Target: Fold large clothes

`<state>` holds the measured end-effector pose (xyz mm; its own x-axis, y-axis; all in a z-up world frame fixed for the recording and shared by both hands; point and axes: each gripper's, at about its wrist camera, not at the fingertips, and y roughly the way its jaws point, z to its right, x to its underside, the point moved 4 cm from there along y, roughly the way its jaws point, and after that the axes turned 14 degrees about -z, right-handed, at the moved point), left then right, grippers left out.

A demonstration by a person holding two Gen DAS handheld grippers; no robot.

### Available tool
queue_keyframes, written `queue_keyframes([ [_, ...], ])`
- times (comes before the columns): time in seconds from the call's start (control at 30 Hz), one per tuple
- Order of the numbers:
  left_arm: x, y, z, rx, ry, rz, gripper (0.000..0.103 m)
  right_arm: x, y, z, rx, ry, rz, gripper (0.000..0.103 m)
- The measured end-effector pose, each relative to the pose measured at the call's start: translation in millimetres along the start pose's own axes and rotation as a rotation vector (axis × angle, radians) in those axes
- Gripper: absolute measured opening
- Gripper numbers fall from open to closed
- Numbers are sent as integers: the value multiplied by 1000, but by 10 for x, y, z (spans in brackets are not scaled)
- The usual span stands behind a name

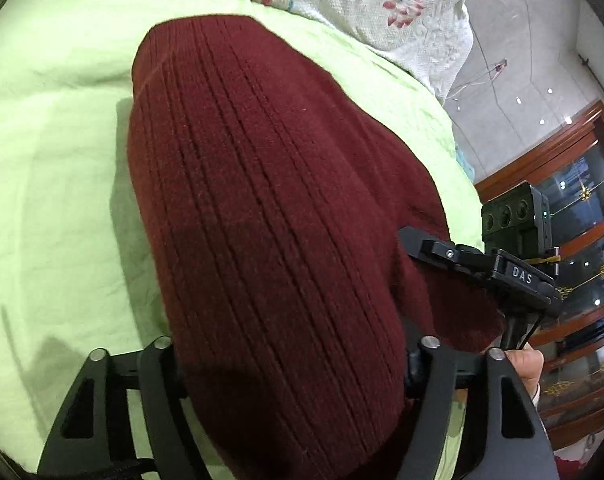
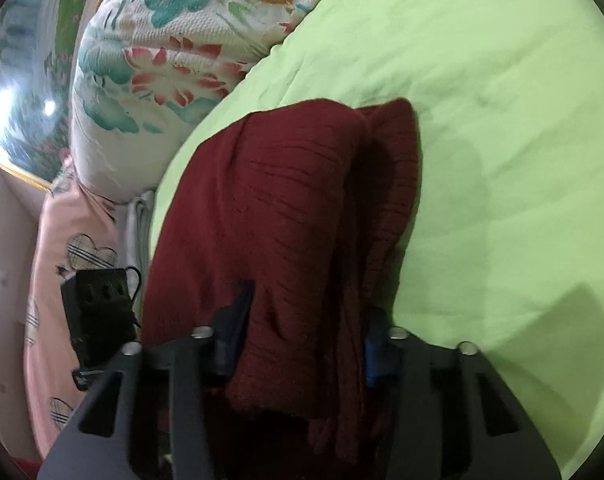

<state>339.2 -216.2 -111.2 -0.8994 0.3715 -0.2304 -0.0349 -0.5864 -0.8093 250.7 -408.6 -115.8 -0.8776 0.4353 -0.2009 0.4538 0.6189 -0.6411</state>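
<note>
A: Gripping the maroon knit sweater, both of them? Left gripper first.

B: Left wrist view: ribbed knit fills the gap between the fingers, jaws held apart by the bulk of cloth and closed onto it. The sweater runs away from the gripper as one long smooth panel over the light green bedsheet, its far end short of the floral quilt at the bed's far edge.

A: Right gripper?

B: Same in the right wrist view, a thick bunch of the sweater pinched between its fingers, jaws part open around the wad. Here the cloth looks folded and doubled, with a second layer hanging beside the first toward the open green bedsheet.

A: What's only in one view?

B: Left view alone shows the right gripper from outside, lettered DAS, at the sweater's edge, plus a thumb and a wooden glass-front cabinet beyond the bed. Right view alone shows a pink heart-print pillow past the bed's edge, under the floral quilt, and a black camera block of the other gripper beside it.

A: Sweater lifted or flat?

B: Cannot tell at the gripped end; the far part rests on the sheet.
</note>
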Motion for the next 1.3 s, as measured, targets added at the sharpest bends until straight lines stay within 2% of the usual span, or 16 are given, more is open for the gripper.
queue_keyframes([
  [0.1, 66, -78, 79, -29, 15, 28, 60, 60, -45, -118, 22, -14, 31, 35],
  [0.17, 145, -187, 99, -16, 5, 57, 58, 97, -66, -266, 34, -37, 44, 34],
  [0.3, 503, -519, -58, 5, -40, 101, 57, 203, 32, -629, -13, -94, 25, 33],
  [0.6, 1349, -1445, -743, -115, -120, 172, 57, 494, 946, -1477, -163, -216, -105, 33],
  [0.7, 1594, -1520, -1042, -126, -158, 168, 57, 595, 1204, -1558, -175, -219, -144, 33],
  [0.77, 1695, -1467, -1243, -127, -184, 173, 58, 655, 1378, -1528, -136, -212, -169, 33],
  [0.8, 1734, -1439, -1277, -113, -185, 184, 59, 679, 1426, -1494, -117, -209, -170, 34],
  [0.87, 1770, -1448, -1280, -106, -175, 204, 61, 684, 1431, -1445, -138, -192, -163, 34],
  [1.0, 1752, -1408, -1235, -140, -154, 203, 65, 688, 1418, -1434, -105, -188, -162, 34],
  [1.13, 1707, -1360, -1285, -84, -183, 194, 70, 699, 1425, -1434, -104, -180, -162, 34],
  [1.2, 1666, -1321, -1326, -41, -209, 186, 72, 710, 1434, -1422, -105, -169, -161, 41],
  [1.27, 1662, -1324, -1339, -30, -217, 181, 73, 718, 1439, -1386, -103, -149, -165, 49],
  [1.3, 1652, -1329, -1328, -31, -219, 179, 73, 721, 1431, -1376, -102, -143, -166, 50],
])
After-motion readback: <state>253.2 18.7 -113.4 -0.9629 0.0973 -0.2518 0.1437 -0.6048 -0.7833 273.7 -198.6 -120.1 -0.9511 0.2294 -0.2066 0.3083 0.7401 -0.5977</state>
